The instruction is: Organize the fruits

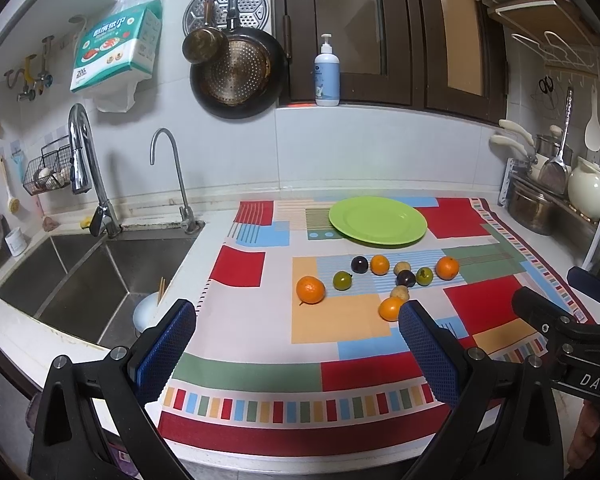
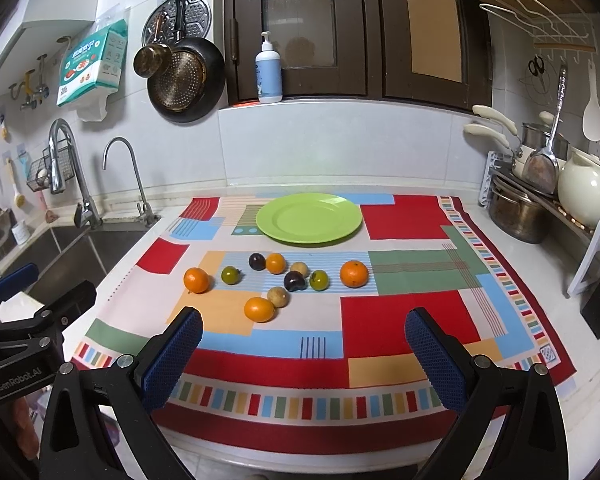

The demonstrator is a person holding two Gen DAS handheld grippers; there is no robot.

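The right gripper (image 1: 580,328), showing at the edge of the left wrist view, is bearing the white letters "DAS". The left gripper (image 2: 24,320), showing at the edge of the right wrist view, is bearing "GenRobot.AI". The teal package (image 1: 114,46) hanging on the wall is showing "200"; its other characters are staying unreadable.

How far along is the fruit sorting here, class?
Nothing looks done: the plate is bare. Nothing is in hand: the left tongs and right tongs are open, short of the fruit. Left: all ten fruits, from the nearest orange outward, lie on the cloth.
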